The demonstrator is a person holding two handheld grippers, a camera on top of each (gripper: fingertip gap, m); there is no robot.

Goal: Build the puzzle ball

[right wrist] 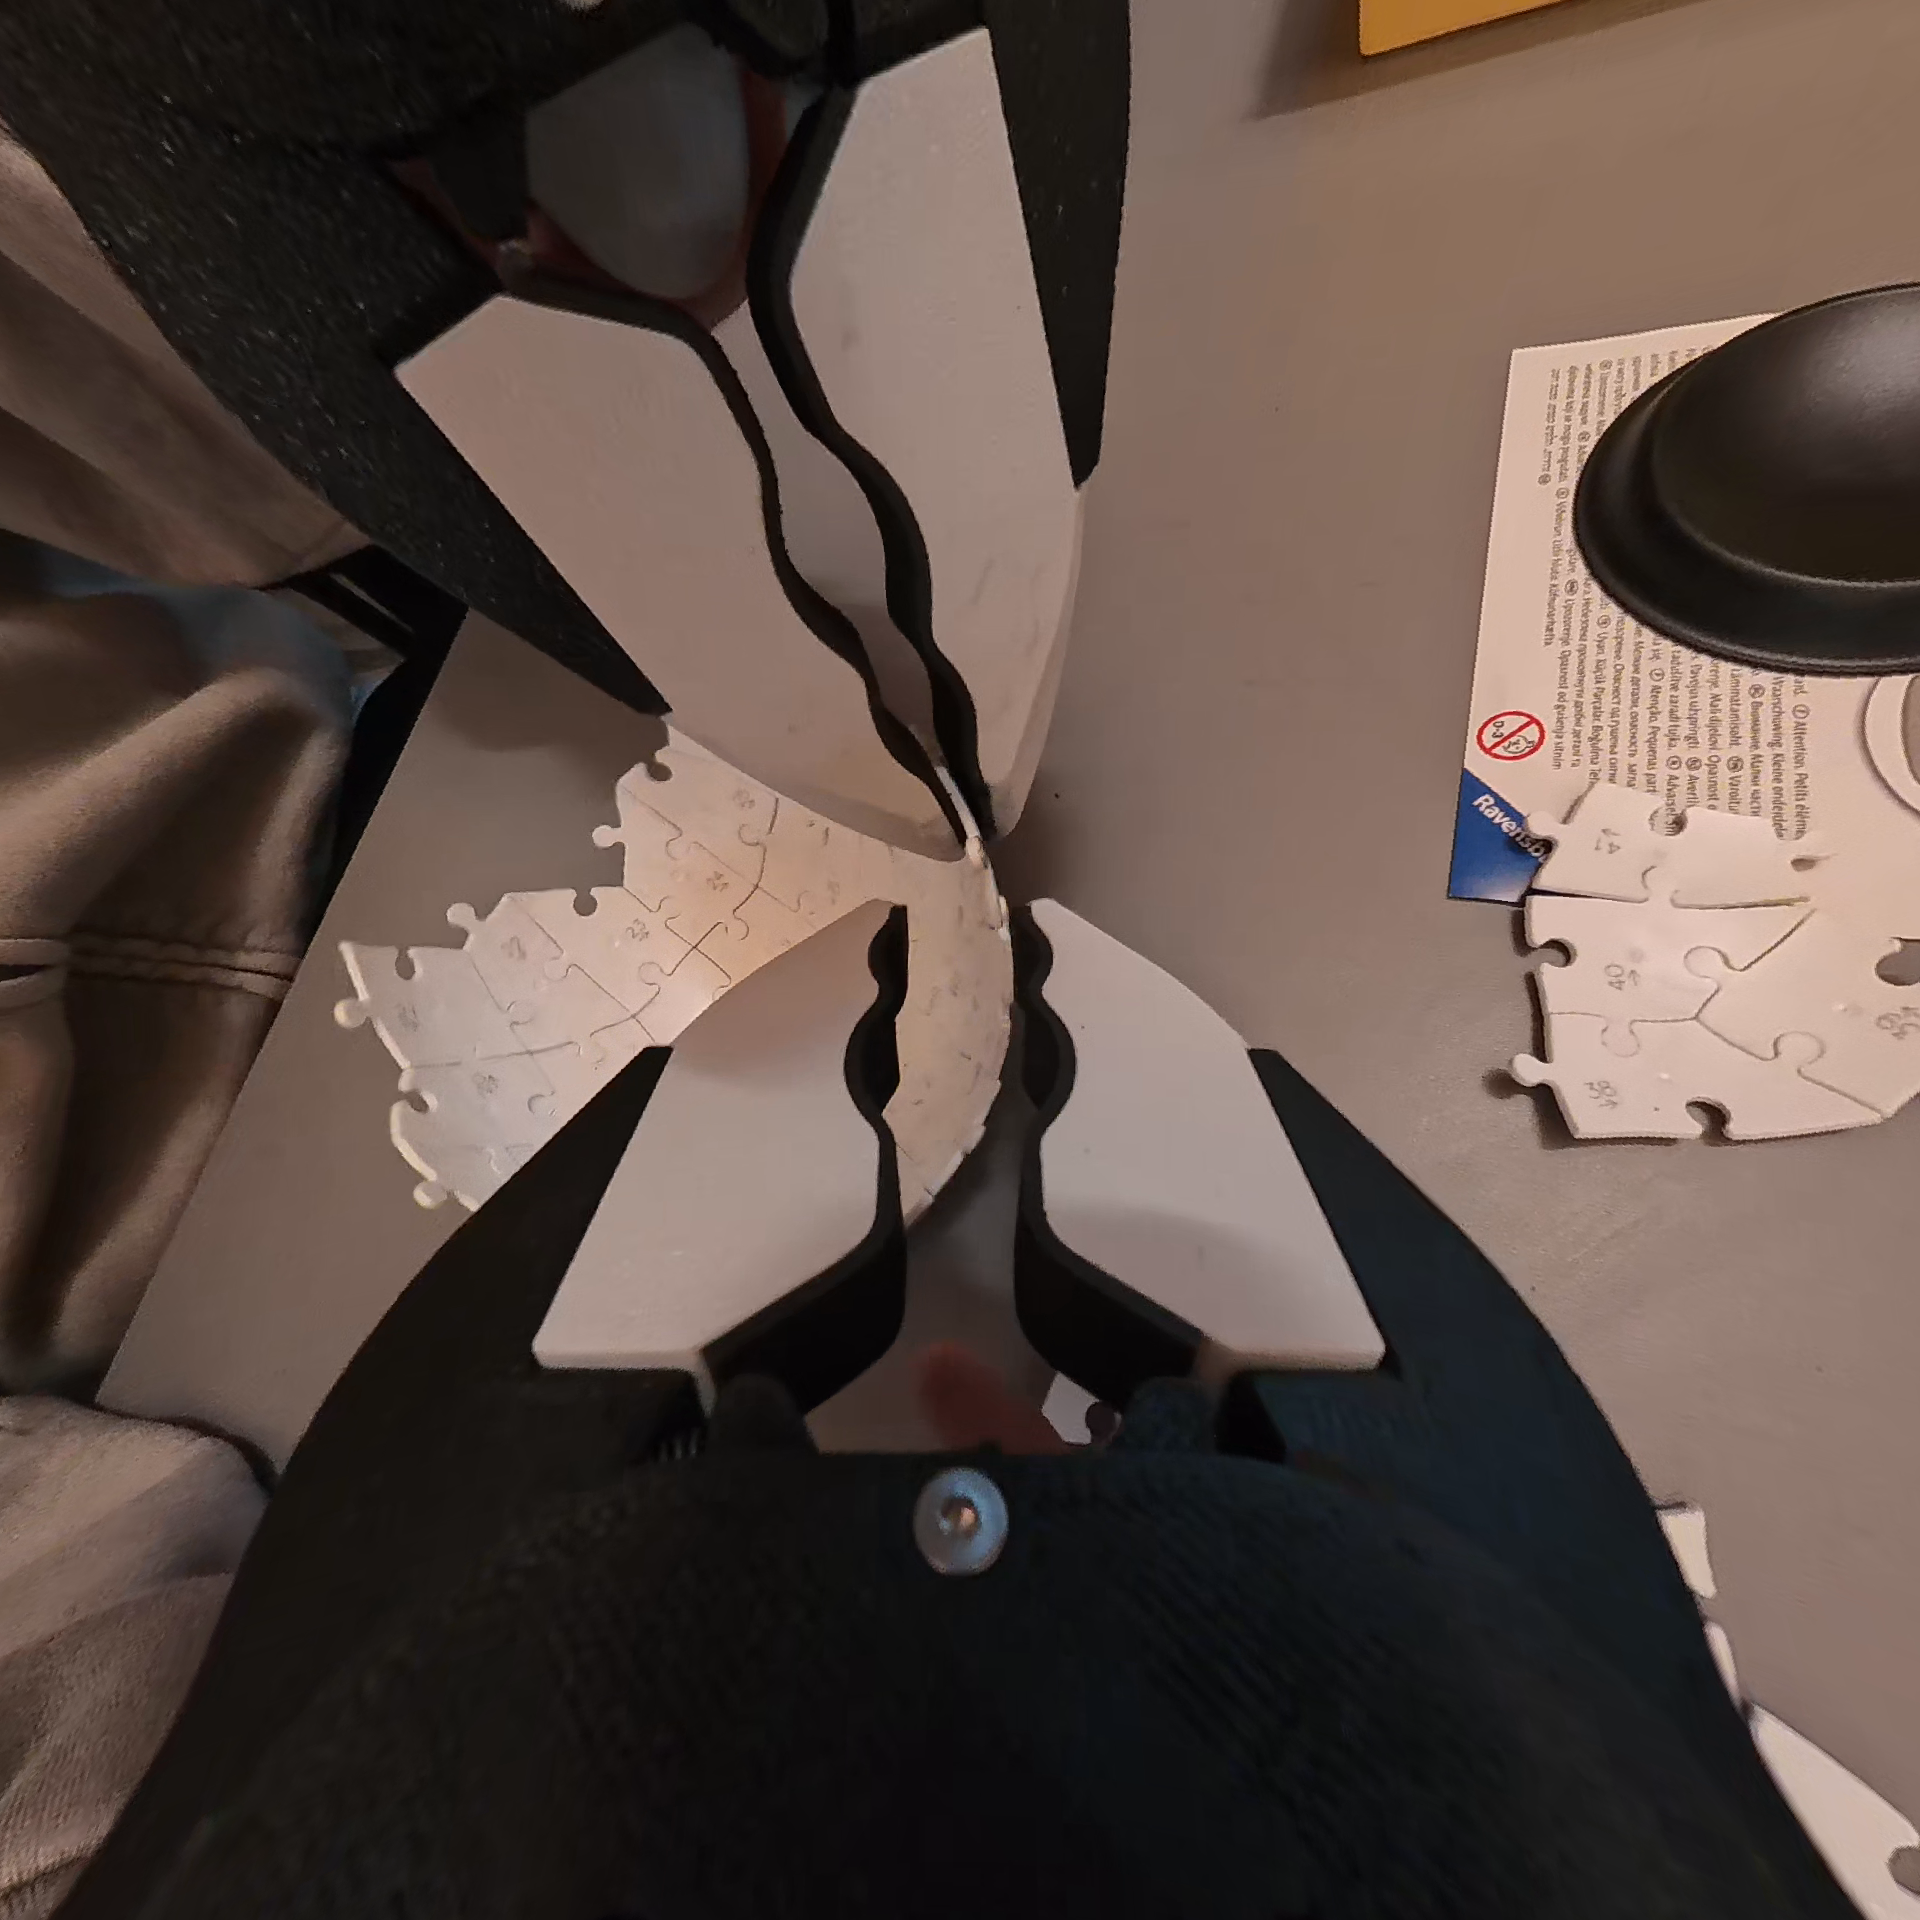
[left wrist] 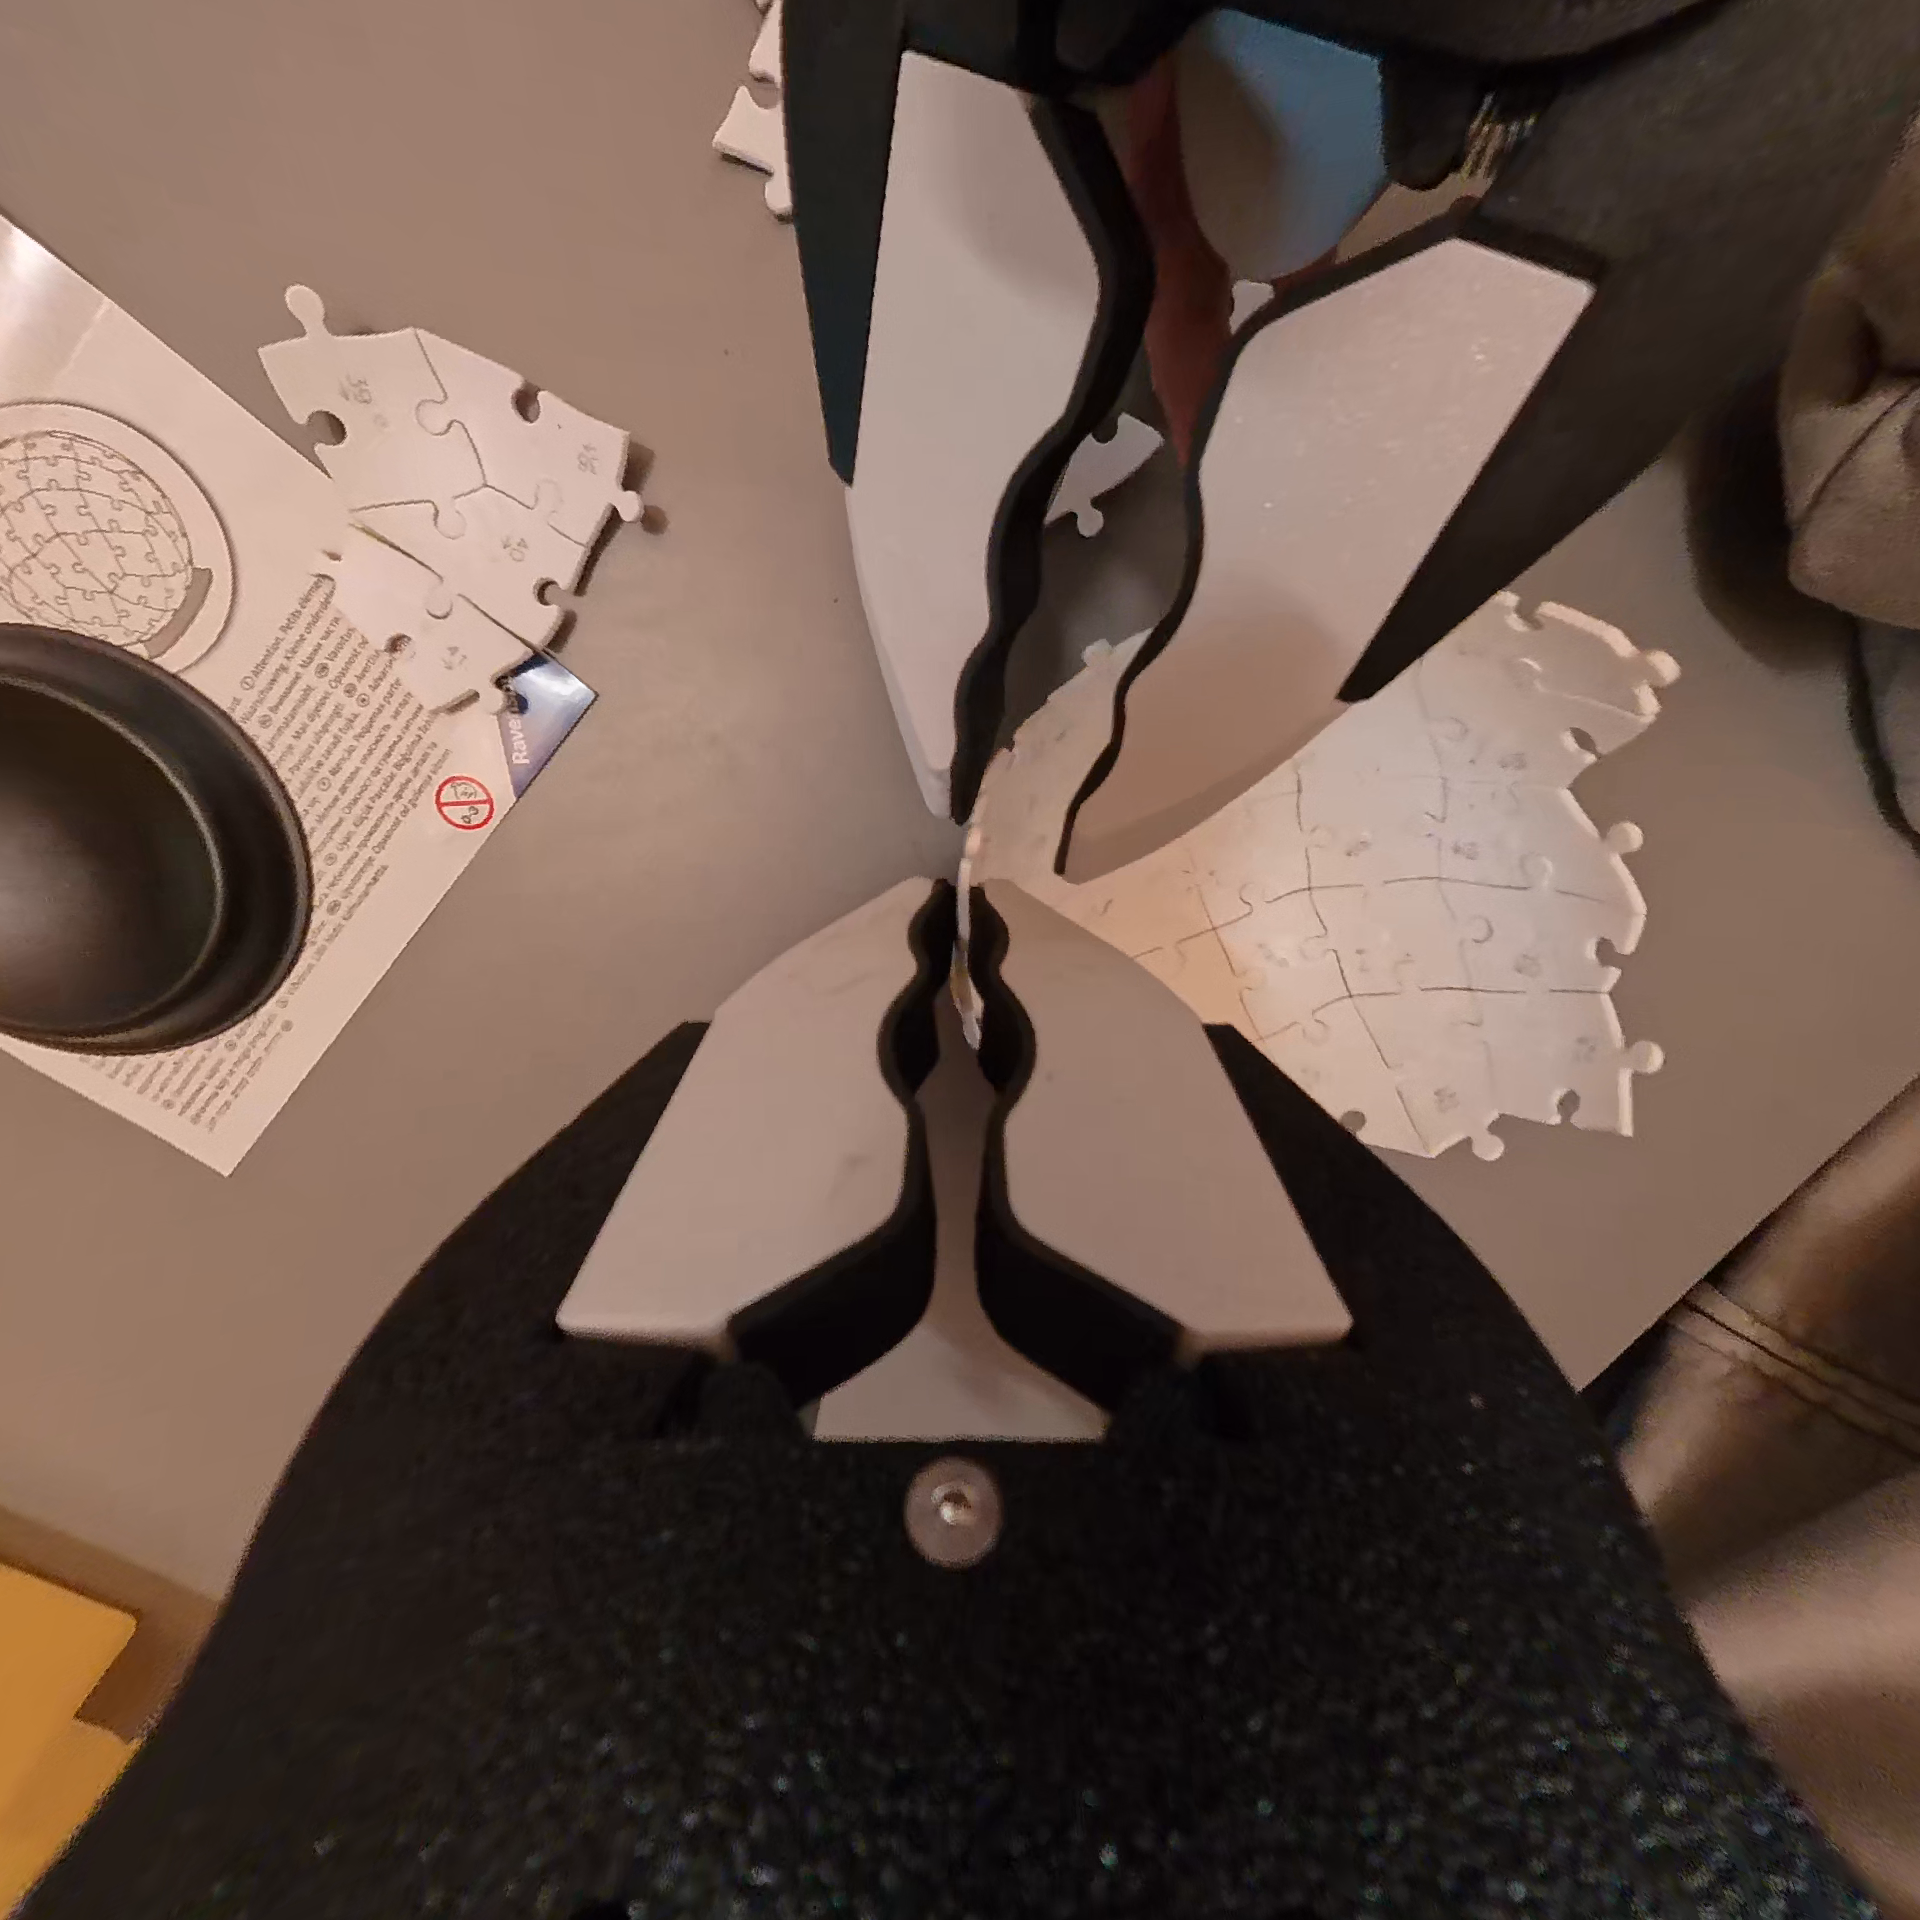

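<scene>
Tongs (left wrist: 961, 940) gripping curved puzzle shell (left wrist: 1403, 935), loose pieces (left wrist: 457, 499), black stand (left wrist: 135, 852)

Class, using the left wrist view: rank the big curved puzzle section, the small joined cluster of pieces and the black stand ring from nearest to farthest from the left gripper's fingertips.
1. Curved puzzle section: gripped at the left gripper fingertips, spreading right.
2. Small cluster: upper left.
3. Black stand ring: far left edge.

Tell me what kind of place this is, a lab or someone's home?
Probably a home living room, though I can't be sure. The puzzle work sits on a plain grey table right beside what looks like a brown leather sofa, and a printed instruction sheet with a black bowl-shaped stand lies loosely on it.
</scene>
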